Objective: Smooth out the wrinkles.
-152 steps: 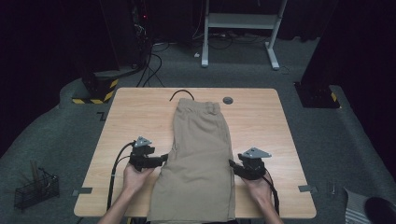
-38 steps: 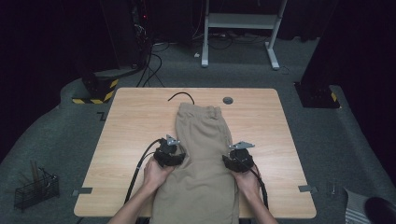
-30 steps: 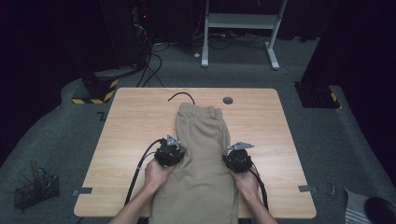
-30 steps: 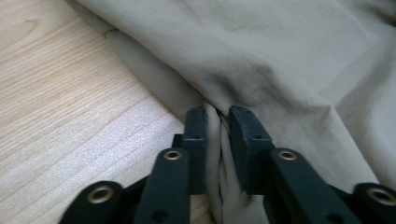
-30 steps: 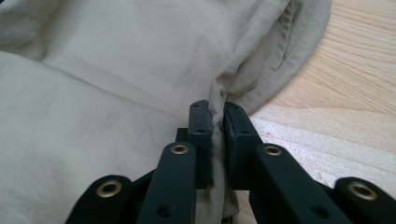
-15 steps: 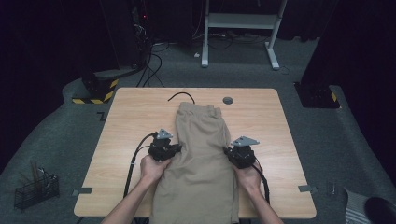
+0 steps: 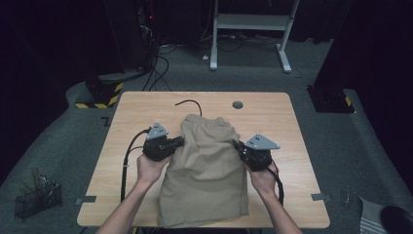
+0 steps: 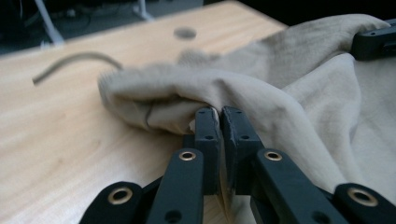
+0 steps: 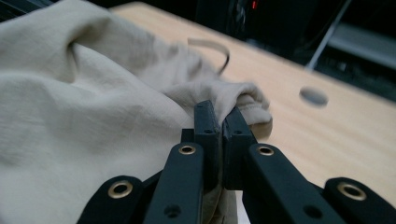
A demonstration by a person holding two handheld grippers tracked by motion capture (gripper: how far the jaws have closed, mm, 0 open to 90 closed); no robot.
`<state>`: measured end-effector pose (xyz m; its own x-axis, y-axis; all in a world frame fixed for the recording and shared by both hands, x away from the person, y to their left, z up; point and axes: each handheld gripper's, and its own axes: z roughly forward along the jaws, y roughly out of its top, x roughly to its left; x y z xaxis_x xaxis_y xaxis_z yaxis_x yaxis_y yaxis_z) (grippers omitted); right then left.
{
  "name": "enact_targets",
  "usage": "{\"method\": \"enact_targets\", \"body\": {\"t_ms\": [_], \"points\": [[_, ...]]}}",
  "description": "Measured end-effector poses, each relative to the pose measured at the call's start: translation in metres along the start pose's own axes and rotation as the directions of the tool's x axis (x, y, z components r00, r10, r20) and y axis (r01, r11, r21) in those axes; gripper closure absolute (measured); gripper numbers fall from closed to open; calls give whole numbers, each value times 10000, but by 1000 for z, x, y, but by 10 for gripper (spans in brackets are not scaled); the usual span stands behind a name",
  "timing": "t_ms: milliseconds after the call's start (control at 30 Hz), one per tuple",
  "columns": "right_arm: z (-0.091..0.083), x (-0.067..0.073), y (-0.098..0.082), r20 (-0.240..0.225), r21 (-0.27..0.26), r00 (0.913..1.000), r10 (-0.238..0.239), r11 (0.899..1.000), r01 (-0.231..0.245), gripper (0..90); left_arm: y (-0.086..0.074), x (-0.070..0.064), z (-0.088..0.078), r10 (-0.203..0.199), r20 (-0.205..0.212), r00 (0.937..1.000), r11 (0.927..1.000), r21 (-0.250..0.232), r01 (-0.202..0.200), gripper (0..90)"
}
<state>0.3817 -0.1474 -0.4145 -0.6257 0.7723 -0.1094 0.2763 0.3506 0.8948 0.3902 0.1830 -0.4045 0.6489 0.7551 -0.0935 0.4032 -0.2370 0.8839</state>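
Khaki trousers (image 7: 204, 170), folded lengthwise, are lying down the middle of the wooden table (image 7: 292, 195), their near end reaching the table's near edge and their far end bunching up into a rumpled mound toward the table's centre.

Forearms are entering from the bottom of the high view, one on each side of the cloth. Left hand (image 7: 148, 168) is gripping the left gripper (image 7: 178, 142) at the fabric's left edge; its black cable (image 7: 125, 163) is looping back along the tabletop toward the near side. Right hand (image 7: 263, 178) is gripping the right gripper (image 7: 238, 146) at the fabric's right edge, a grey three-cornered plate showing on top of each tool.

Left gripper (image 8: 219, 116), in its own view, is pinching a fold of the khaki cloth (image 8: 261, 88), jaws pressed together on it with the fabric draping over their tips. Right gripper (image 9: 219, 112), in its own view, is likewise clamping a fold of the trousers (image 9: 84, 107), jaws closed on the cloth where it is gathering into a small roll.

Beyond the bunched far end, a short dark cord (image 7: 189, 104) is lying curved on the bare wood, apart from the cloth. A round grey grommet (image 7: 237, 104) is sitting in the tabletop near the far edge, right of the cord.

Past the table, on the grey floor, a white desk frame (image 7: 248, 22) is standing, and loose cables (image 7: 160, 63) are trailing left of it. A black wire basket (image 7: 36, 197) is sitting on the floor at the table's near left.
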Motion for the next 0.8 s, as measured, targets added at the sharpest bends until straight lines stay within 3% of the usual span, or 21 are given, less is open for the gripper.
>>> {"method": "enact_targets", "body": {"t_ms": [167, 233, 333, 433, 567, 667, 800], "points": [[-51, 20, 30, 282, -1264, 9964, -801, 9885, 830, 873, 27, -26, -51, 631, 174, 9979, 9935, -956, -611, 849], [-71, 26, 44, 378, -1745, 9950, -922, 9798, 974, 873, 39, -32, -67, 626, 327, 9975, 9903, -1261, -580, 849], [-85, 27, 61, 449, -2207, 9955, -832, 9711, 912, 873, 56, -29, -69, 539, 205, 9983, 9883, -1438, -504, 849], [-66, 14, 68, 564, -1973, 9972, -484, 9786, 587, 872, 63, -8, -42, -42, 139, 9999, 9940, -1096, 57, 849], [-12, -15, 58, 673, -885, 9976, 148, 9960, -88, 872, 55, 23, 9, -833, -185, 9964, 9964, -167, 830, 848], [22, -27, 41, 792, -69, 9961, 388, 9992, -384, 872, 44, 37, 35, -1152, -355, 9927, 9927, 311, 1164, 849], [52, -39, 22, 923, 569, 9934, 684, 9956, -738, 872, 36, 46, 57, -1109, -587, 9921, 9909, 706, 1150, 847]]}}
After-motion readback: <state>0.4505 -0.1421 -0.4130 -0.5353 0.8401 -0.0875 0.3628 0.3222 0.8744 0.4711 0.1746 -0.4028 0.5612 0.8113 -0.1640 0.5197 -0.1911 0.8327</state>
